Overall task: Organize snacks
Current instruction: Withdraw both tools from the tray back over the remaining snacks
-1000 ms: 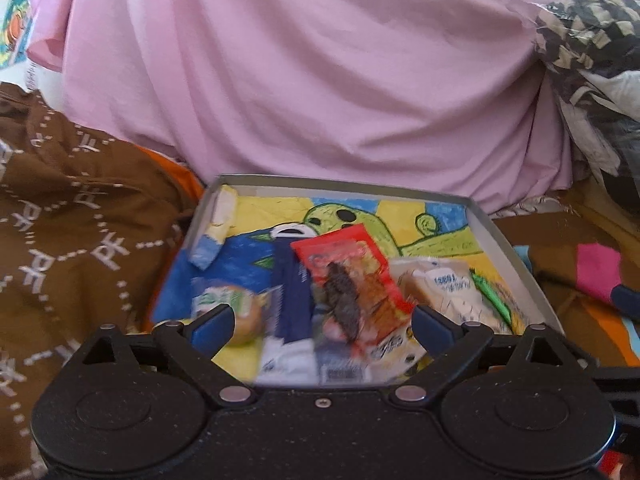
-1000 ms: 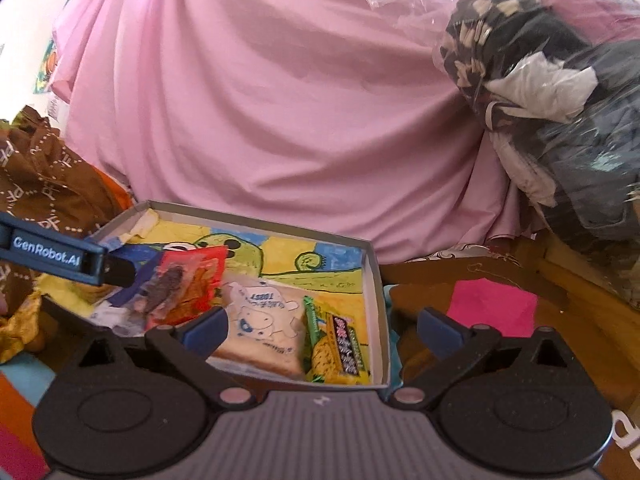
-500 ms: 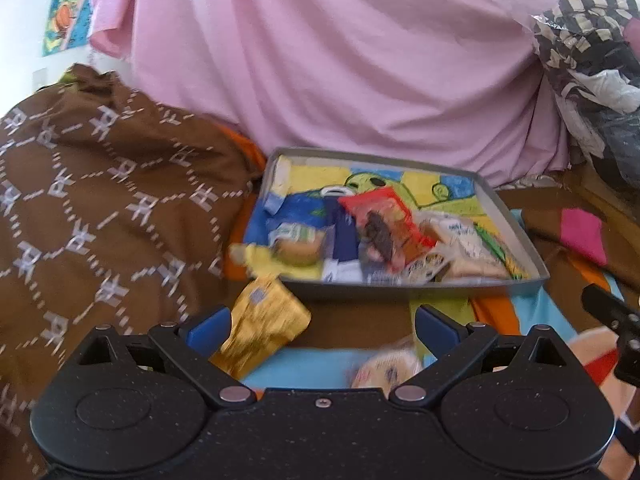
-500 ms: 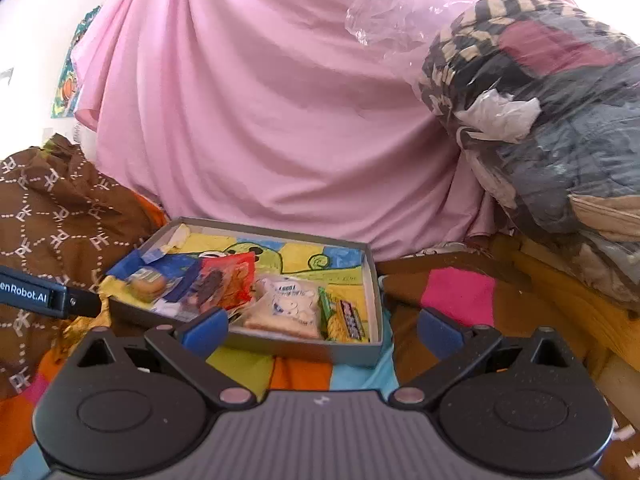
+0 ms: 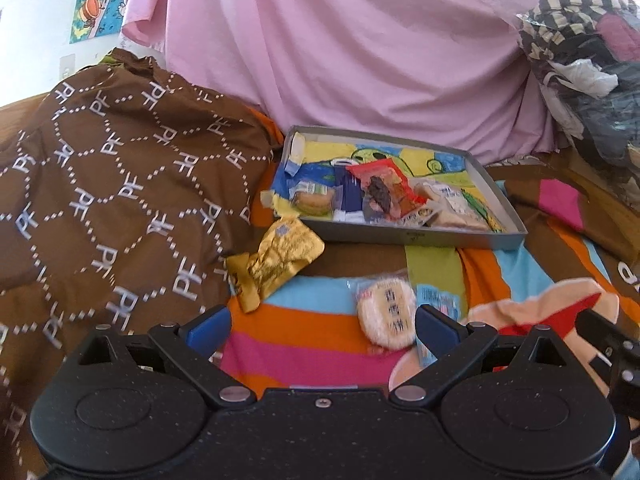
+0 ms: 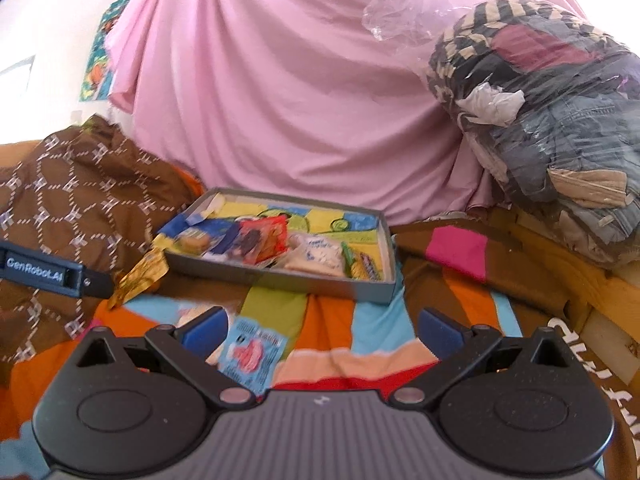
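A grey shallow box (image 5: 424, 236) (image 6: 280, 278) holds several snack packets, among them a red packet (image 5: 382, 188) (image 6: 262, 236) and a white bread packet (image 6: 316, 254). On the striped bedcover in front of it lie a gold foil packet (image 5: 276, 258) (image 6: 138, 274), a round white rice cracker (image 5: 386, 314) and a light-blue sachet (image 6: 252, 354) (image 5: 436, 304). My left gripper (image 5: 322, 326) is open and empty, with the cracker near its right finger. My right gripper (image 6: 322, 328) is open and empty, just above the blue sachet.
A brown patterned blanket (image 5: 112, 184) is heaped on the left. A pink sheet (image 6: 288, 88) hangs behind the box. A plastic bag of clothes (image 6: 548, 120) rests on a wooden ledge at right. The left gripper's side (image 6: 52, 270) shows in the right wrist view.
Both grippers have drawn back and away from the box, which now looks smaller and farther. The gold packet, cracker and blue sachet on the bedcover have come into view.
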Available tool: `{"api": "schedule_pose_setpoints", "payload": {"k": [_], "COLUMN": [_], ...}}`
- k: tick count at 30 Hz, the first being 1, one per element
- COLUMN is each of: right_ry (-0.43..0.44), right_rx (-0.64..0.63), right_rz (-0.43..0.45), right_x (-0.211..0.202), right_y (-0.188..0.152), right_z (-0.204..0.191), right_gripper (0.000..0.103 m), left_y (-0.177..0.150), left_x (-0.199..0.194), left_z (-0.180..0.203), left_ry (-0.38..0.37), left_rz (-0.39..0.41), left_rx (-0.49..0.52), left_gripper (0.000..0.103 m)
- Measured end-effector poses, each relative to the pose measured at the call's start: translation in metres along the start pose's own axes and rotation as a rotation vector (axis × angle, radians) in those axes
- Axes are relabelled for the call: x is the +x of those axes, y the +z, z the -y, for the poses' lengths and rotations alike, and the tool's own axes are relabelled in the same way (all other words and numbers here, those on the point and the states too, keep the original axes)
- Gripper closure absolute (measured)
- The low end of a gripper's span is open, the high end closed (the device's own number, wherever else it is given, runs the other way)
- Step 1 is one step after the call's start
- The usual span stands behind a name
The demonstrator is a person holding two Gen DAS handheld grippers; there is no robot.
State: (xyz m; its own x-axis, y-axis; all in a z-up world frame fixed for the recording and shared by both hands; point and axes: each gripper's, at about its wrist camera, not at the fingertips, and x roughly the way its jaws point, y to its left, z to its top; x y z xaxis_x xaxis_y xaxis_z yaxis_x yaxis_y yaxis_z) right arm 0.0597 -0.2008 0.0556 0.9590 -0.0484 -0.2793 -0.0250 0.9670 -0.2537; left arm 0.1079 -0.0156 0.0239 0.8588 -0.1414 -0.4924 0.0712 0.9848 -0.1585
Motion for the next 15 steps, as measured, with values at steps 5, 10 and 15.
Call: {"api": "schedule_pose_setpoints", "payload": {"k": [5,10,15], "right_ry": [0.021,0.032,0.055], "right_rx": [-0.023,-0.018,-0.014], "right_rz": [-0.013,-0.031,-0.061], "right_x": [-0.017,-0.028,-0.031], "right_y": [-0.006,-0.012,-0.021], "right_z": [-0.011,-0.016,-0.021], "right_gripper": [0.0,0.0,0.0], "left_y": [-0.019,-0.037,-0.051], "left_x": [-0.015,-0.029,-0.034], "left_z": [0.0,-0.007,-0.012], "left_ry": [0.036,0.052,0.068], "left_rz": [-0.024,-0.058,-0.09], "left_rx": [-0.002,-0.037,-0.029], "left_gripper": [0.005,0.005,0.005]}}
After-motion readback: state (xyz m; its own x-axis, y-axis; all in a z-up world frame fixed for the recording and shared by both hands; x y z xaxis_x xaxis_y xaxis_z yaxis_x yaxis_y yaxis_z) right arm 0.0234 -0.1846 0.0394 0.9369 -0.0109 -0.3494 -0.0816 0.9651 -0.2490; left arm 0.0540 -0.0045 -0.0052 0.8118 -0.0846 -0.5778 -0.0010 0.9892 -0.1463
